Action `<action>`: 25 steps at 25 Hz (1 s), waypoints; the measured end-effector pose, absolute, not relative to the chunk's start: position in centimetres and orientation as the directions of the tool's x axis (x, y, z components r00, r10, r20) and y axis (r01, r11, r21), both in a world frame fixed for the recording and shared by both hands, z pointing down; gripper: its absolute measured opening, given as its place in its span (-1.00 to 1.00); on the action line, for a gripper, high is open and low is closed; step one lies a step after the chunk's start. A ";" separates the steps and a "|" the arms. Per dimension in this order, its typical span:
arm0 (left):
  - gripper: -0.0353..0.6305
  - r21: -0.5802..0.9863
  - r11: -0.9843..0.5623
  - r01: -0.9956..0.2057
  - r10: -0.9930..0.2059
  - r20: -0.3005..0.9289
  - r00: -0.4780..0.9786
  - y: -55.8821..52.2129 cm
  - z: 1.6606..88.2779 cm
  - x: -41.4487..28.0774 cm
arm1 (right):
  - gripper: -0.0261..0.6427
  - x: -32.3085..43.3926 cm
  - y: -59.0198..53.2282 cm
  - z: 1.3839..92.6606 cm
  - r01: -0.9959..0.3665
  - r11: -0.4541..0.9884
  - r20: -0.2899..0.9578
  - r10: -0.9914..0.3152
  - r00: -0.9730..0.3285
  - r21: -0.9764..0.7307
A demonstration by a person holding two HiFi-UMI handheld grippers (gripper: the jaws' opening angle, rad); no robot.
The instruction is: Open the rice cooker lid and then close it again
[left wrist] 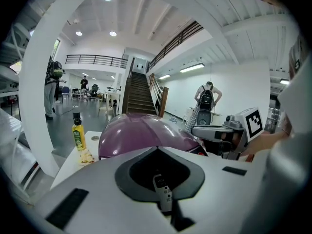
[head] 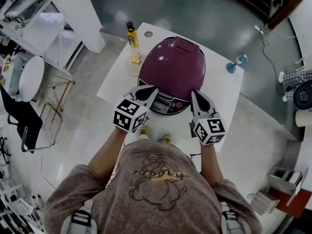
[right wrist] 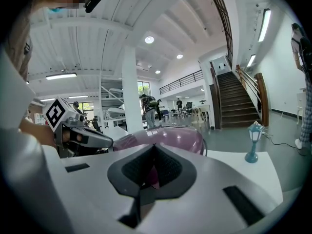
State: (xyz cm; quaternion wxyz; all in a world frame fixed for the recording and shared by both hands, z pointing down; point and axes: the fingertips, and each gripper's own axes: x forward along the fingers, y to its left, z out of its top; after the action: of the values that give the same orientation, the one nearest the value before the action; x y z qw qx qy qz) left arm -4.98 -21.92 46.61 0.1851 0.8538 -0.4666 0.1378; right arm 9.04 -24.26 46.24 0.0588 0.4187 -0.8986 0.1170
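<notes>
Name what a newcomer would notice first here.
The glossy purple rice cooker, lid down, fills the middle of the white table. The left hand-held gripper and right hand-held gripper, both shut, flank its control panel. A yellow bottle and blue lamp ornament stand at the edges.

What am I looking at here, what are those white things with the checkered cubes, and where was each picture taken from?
There is no robot here. A person holds a pair of white plastic tongs in each hand, and each pair carries a marker cube and a camera. The head view looks down from the person's head. The two gripper views look along each pair of tongs. The left tongs and right tongs are both shut and hold nothing. Their tips are at the front of the purple domed rice cooker, whose lid is down. It stands on a white square table, along with a yellow bottle with a black cap and a small teal lamp-shaped ornament.
</notes>
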 end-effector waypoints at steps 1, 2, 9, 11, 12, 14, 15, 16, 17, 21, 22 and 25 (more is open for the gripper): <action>-0.83 0.185 -0.497 -0.848 -0.745 0.412 0.526 -21.9 46.6 -5.0 | -0.91 9.0 -24.3 46.3 -0.766 0.623 0.204 -0.738 -0.643 -0.161; -0.83 0.185 -0.498 -0.847 -0.742 0.416 0.526 -22.0 46.7 -5.0 | -0.91 9.0 -24.4 46.3 -0.765 0.624 0.204 -0.737 -0.644 -0.162; -0.83 0.184 -0.507 -0.842 -0.730 0.428 0.533 -22.0 46.7 -5.0 | -0.91 8.8 -24.6 46.4 -0.761 0.628 0.209 -0.732 -0.649 -0.161; -0.83 0.175 -0.510 -0.842 -0.730 0.431 0.531 -21.9 46.7 -5.0 | -0.91 8.7 -24.6 46.5 -0.761 0.629 0.212 -0.731 -0.649 -0.159; -0.83 0.173 -0.512 -0.842 -0.729 0.431 0.532 -21.9 46.7 -5.0 | -0.91 8.7 -24.6 46.6 -0.760 0.630 0.214 -0.730 -0.649 -0.158; -0.84 0.175 -0.514 -0.840 -0.727 0.430 0.535 -21.9 46.7 -5.0 | -0.91 8.6 -24.6 46.8 -0.759 0.632 0.216 -0.728 -0.651 -0.159; -0.84 0.178 -0.514 -0.839 -0.727 0.430 0.536 -21.9 46.8 -5.0 | -0.91 8.6 -24.6 46.8 -0.758 0.632 0.217 -0.727 -0.651 -0.159; -0.84 0.179 -0.513 -0.840 -0.727 0.429 0.536 -21.9 46.8 -5.0 | -0.91 8.5 -24.6 46.9 -0.758 0.632 0.217 -0.727 -0.652 -0.160; -0.84 0.178 -0.512 -0.840 -0.728 0.429 0.534 -21.9 46.8 -5.0 | -0.91 8.5 -24.6 46.9 -0.758 0.632 0.217 -0.726 -0.652 -0.161; -0.84 0.181 -0.512 -0.840 -0.725 0.434 0.535 -22.0 46.9 -5.1 | -0.91 8.3 -24.8 47.0 -0.757 0.633 0.220 -0.725 -0.653 -0.161; -0.84 0.182 -0.514 -0.839 -0.722 0.436 0.537 -22.0 46.9 -5.1 | -0.91 8.3 -24.8 47.0 -0.757 0.633 0.221 -0.725 -0.653 -0.161; -0.84 0.183 -0.517 -0.836 -0.718 0.440 0.540 -21.8 46.8 -5.0 | -0.91 8.4 -24.8 46.9 -0.759 0.632 0.223 -0.726 -0.651 -0.160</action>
State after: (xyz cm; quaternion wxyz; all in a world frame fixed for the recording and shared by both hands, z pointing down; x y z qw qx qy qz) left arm -5.01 -21.85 46.83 0.1895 0.8567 -0.4536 0.1564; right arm 8.38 -24.79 46.93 0.0686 0.4121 -0.9006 0.1200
